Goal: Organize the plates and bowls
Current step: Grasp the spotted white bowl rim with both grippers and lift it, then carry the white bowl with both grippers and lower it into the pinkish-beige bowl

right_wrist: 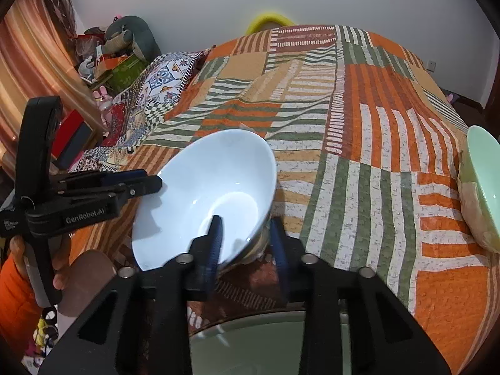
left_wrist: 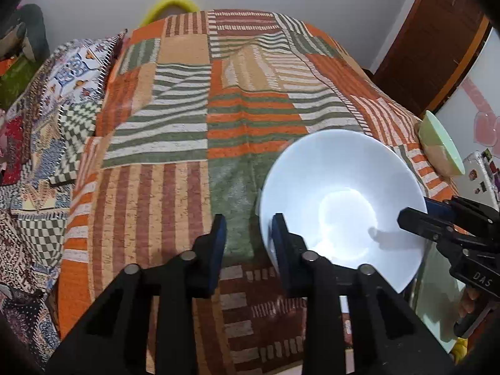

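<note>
A white bowl rests at the near edge of a striped patchwork bedspread. My left gripper straddles the bowl's left rim. One finger is inside the bowl and the other stands outside, with fabric showing in the gap. From the right wrist view the left gripper reaches the rim from the left. My right gripper has the bowl's right wall between its pads, one inside and one outside. In the left wrist view the right gripper pinches that rim. A pale green bowl lies tipped at the bed's right edge.
A glass tabletop sits just below the bed's near edge. Patterned pillows lie along the left side of the bed. Boxes and toys crowd the floor beyond them. A hand holds the left gripper's handle.
</note>
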`<state>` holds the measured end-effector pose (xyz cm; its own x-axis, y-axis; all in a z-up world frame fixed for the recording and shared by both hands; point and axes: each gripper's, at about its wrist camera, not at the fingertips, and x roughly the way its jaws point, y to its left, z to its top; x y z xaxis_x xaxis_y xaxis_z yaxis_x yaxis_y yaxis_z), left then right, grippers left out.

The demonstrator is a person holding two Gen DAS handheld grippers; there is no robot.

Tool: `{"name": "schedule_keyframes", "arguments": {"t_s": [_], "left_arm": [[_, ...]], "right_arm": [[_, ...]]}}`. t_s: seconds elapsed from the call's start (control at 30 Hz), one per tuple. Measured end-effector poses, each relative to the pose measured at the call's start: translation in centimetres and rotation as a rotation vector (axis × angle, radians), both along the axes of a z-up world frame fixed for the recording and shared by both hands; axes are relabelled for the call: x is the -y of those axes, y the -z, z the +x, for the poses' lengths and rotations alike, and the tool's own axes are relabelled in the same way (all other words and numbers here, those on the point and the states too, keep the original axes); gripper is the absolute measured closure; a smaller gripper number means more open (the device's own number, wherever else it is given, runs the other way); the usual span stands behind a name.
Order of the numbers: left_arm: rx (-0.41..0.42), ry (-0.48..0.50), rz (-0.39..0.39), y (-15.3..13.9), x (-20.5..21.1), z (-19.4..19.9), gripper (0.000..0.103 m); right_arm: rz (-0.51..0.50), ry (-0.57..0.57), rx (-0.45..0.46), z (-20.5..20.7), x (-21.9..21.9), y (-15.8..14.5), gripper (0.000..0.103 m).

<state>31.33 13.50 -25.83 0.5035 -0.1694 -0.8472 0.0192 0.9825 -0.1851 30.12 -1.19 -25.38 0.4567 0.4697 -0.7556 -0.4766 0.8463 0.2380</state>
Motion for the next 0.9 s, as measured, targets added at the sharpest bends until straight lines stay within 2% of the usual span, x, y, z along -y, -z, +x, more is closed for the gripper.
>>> {"name": "schedule_keyframes", "arguments": {"t_s": [0.2,0.3,0.67,0.9], "left_arm": [[-0.018,0.028,-0.031,0.5,0.4,0.1,0.089],[-0.018,0.041,-0.023,0.6,0.7,0.1,0.092],[0.013,0.024,-0.014,-0.5,0.6,-0.6,0.093],[0.074,-0.001,-0.011,-3.2,0.1,-2.4,0.093]], "right_arm": [[-0.01,0.005,0.025,-0.1,-0.2,-0.1,0.079],[-0.009,0.006,0.031,-0.1,-0.3,-0.1,0.079],[0.008,0.019,0.04,-0.5,-0.1,-0.4,0.084],[0.04,0.006,0.068,-1.7,-0.3,-2.1,0.087]]}}
